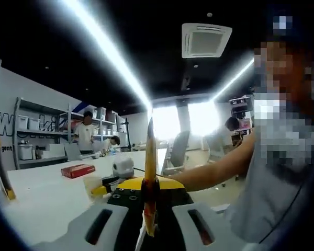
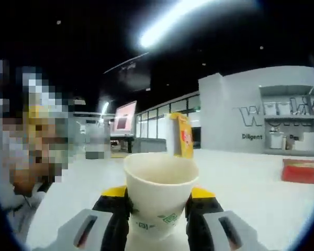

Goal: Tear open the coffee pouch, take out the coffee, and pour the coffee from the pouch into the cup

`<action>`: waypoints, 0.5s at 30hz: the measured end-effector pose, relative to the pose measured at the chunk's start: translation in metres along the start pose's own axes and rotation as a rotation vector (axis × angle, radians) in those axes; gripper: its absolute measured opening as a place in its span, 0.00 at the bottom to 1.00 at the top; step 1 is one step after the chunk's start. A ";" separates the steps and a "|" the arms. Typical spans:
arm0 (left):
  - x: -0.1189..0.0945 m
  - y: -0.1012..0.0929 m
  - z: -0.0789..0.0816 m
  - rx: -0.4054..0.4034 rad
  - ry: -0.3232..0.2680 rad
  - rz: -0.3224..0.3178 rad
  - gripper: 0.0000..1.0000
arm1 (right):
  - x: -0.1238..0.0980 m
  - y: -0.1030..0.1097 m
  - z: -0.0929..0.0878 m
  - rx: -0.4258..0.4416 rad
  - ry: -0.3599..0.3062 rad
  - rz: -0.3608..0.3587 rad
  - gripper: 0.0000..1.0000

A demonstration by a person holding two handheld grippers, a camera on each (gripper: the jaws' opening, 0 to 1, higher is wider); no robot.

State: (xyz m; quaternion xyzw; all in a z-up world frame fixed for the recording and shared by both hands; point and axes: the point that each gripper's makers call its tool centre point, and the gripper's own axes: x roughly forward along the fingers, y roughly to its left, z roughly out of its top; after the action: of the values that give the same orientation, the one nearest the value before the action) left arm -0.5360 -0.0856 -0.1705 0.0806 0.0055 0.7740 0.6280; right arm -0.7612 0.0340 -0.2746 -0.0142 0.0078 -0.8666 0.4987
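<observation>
In the left gripper view my left gripper [image 1: 150, 204] is shut on the coffee pouch [image 1: 150, 157], a thin yellow-orange sachet seen edge-on and standing upright between the jaws. In the right gripper view a white paper cup [image 2: 159, 180] with green print sits upright between the jaws of my right gripper [image 2: 159, 212], which is shut on it. The cup's mouth faces up and its inside looks empty. The yellow coffee pouch [image 2: 181, 135] shows just behind and above the cup's rim, on the right side.
A white table [image 1: 47, 198] stretches out below. On it lie a red box [image 1: 77, 170], a white round object [image 1: 123, 167] and a small yellow item [image 1: 99, 191]. The person's forearm [image 1: 214, 172] crosses at the right. People stand by shelves [image 1: 42, 138] at the back.
</observation>
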 end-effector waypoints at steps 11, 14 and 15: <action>-0.004 0.000 0.002 0.003 0.002 0.004 0.10 | 0.037 0.094 -0.006 -0.035 0.035 0.257 0.42; -0.006 0.003 0.003 0.002 -0.003 0.007 0.10 | 0.045 0.111 -0.008 -0.055 0.047 0.304 0.41; -0.006 0.002 0.003 0.001 -0.004 0.007 0.10 | 0.048 0.116 -0.009 -0.058 0.049 0.319 0.41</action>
State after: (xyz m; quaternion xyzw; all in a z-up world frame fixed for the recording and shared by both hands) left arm -0.5368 -0.0918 -0.1676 0.0825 0.0045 0.7760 0.6254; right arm -0.6855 -0.0662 -0.2858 -0.0061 0.0471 -0.7759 0.6291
